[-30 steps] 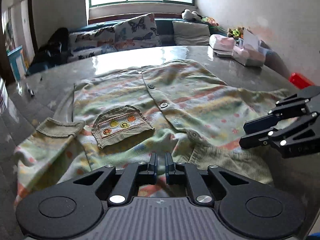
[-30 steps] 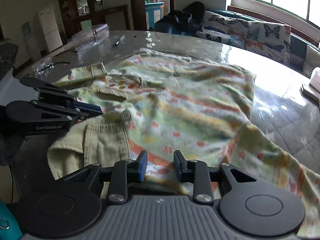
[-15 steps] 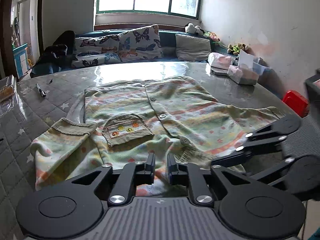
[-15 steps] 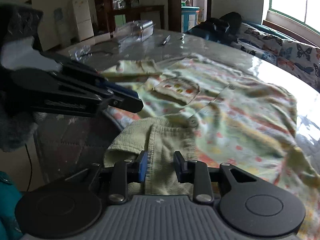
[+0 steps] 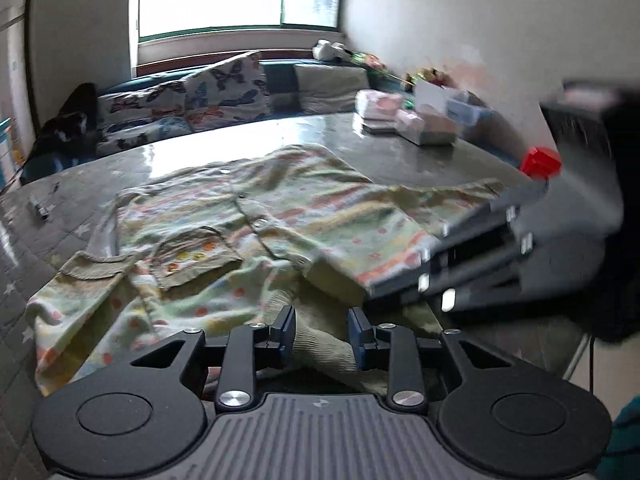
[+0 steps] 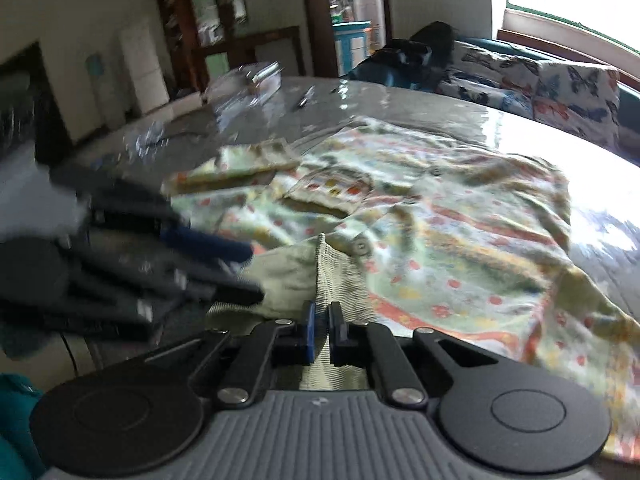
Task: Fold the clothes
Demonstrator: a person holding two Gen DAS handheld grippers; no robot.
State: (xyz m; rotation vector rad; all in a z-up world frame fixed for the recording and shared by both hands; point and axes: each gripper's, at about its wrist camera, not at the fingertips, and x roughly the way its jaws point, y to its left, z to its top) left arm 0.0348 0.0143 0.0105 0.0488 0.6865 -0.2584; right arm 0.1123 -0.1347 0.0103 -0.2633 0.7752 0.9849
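One garment, a pale green patterned cardigan (image 5: 280,216) with orange and yellow stripes and dots, is laid flat across the grey counter (image 5: 420,152), its ribbed hem at the near edge. One patch pocket (image 5: 196,252) with small round badges is seen on its front, and three buttons can be counted down the placket in the left wrist view, though motion blur makes the count uncertain. One ribbed sleeve cuff (image 5: 96,268) is folded in toward the pocket at the near left.

The left gripper (image 5: 322,328) is held spread over the ribbed hem (image 5: 320,344), its two fingers apart with the cloth lying between them and not pinched. The right gripper (image 6: 323,326) is pressed together on a raised ridge of the same ribbed hem (image 6: 326,276), which is lifted off the counter and stands up between the pads. Each gripper appears blurred in the other's view, just beside the hem.

At the far right corner of the counter several boxes and packets (image 5: 416,120) are grouped; an exact count cannot be given. One red object (image 5: 540,162) is seen beyond the right edge. One sofa with butterfly cushions (image 5: 192,104) stands behind the far edge.
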